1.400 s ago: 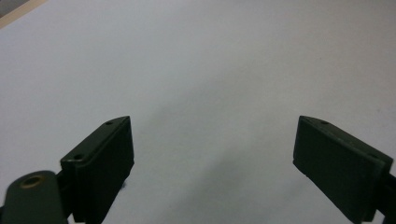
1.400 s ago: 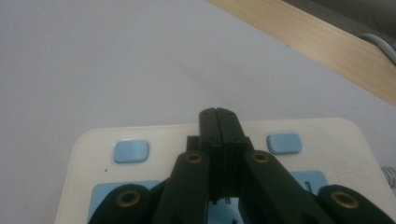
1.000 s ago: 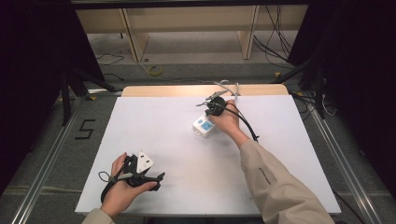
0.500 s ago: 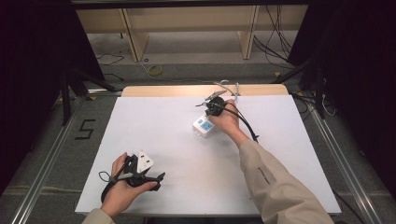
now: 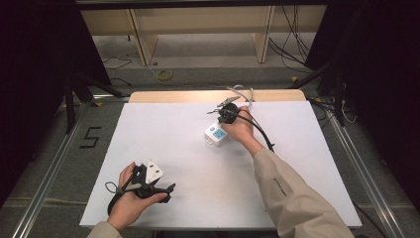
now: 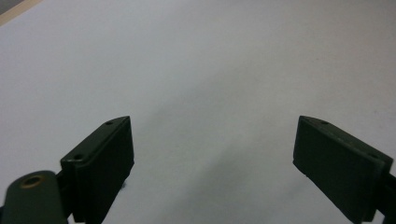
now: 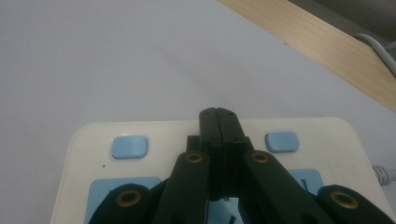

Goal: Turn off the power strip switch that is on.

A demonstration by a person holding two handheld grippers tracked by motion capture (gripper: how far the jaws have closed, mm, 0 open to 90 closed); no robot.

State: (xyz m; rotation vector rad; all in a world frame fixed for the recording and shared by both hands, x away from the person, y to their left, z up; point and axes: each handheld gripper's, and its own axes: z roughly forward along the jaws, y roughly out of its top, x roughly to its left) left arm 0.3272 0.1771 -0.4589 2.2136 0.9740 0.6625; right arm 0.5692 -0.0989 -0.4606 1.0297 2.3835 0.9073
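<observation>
A white-covered desk (image 5: 198, 148) takes up the middle of the high view, with a bare wooden strip along its far edge. A person's two forearms reach in from the near side, each hand holding a black gripper. On the far right part of the desk lies a white power strip (image 5: 217, 134) with pale blue sockets and buttons, its grey cord (image 5: 242, 92) trailing off the far edge. The right gripper (image 5: 221, 110) sits right above it; in the right gripper view its fingers (image 7: 218, 122) are clenched flat together with nothing between them, over the strip's top face between two blue buttons (image 7: 130, 146). The left gripper (image 5: 168, 191) rests near the front left corner, well apart from the strip, its fingers (image 6: 100, 161) spread wide over bare desk.
</observation>
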